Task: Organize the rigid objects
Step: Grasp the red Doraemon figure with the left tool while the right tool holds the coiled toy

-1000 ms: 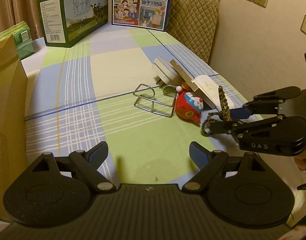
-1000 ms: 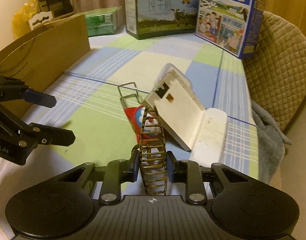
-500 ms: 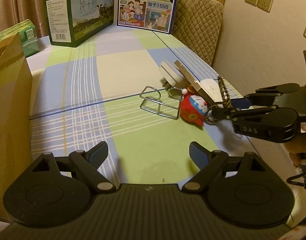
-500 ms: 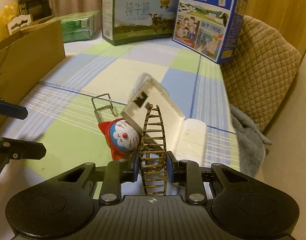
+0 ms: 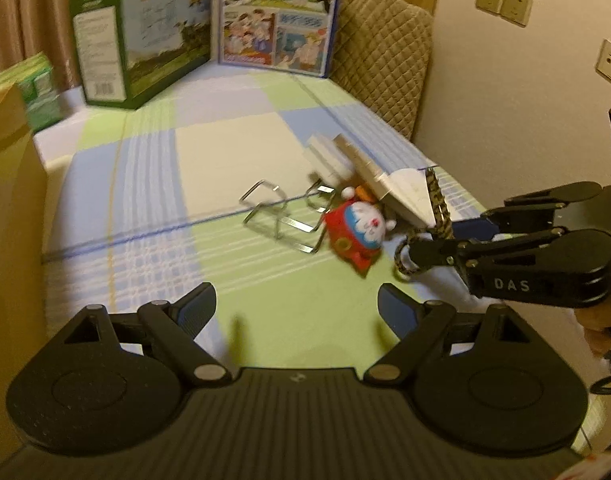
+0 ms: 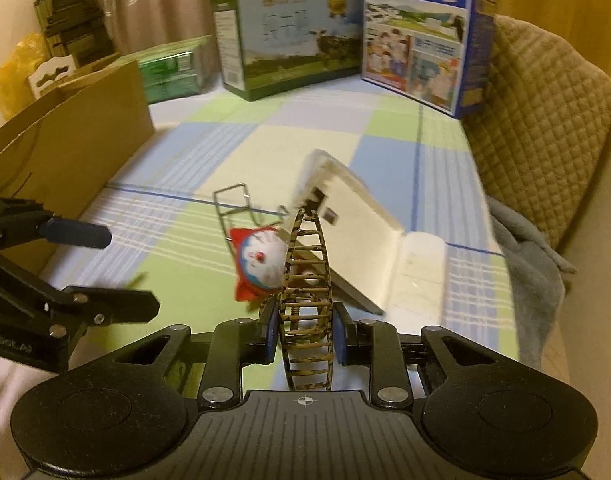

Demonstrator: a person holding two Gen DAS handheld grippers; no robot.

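Hair claw (image 6: 305,312) clamped upright in shut right gripper (image 6: 303,334) above toy (image 6: 261,266) and white case (image 6: 361,248); left gripper (image 5: 295,310) wide open, empty; best carried level toward cardboard box (image 6: 65,152), clear of toy

Dim, warm yellow indoor light; fisheye views, motion-blurred.

Both views bend straight lines near the rim and darken at the corners. The green-and-blue checked tablecloth (image 5: 233,148) is evenly lit without glare. The printed green milk carton (image 6: 289,56) and the red-and-blue round cartoon toy (image 5: 359,232) are smeared, lettering unreadable. The black gripper bodies in the foreground stay sharp, casting soft faint shadows.
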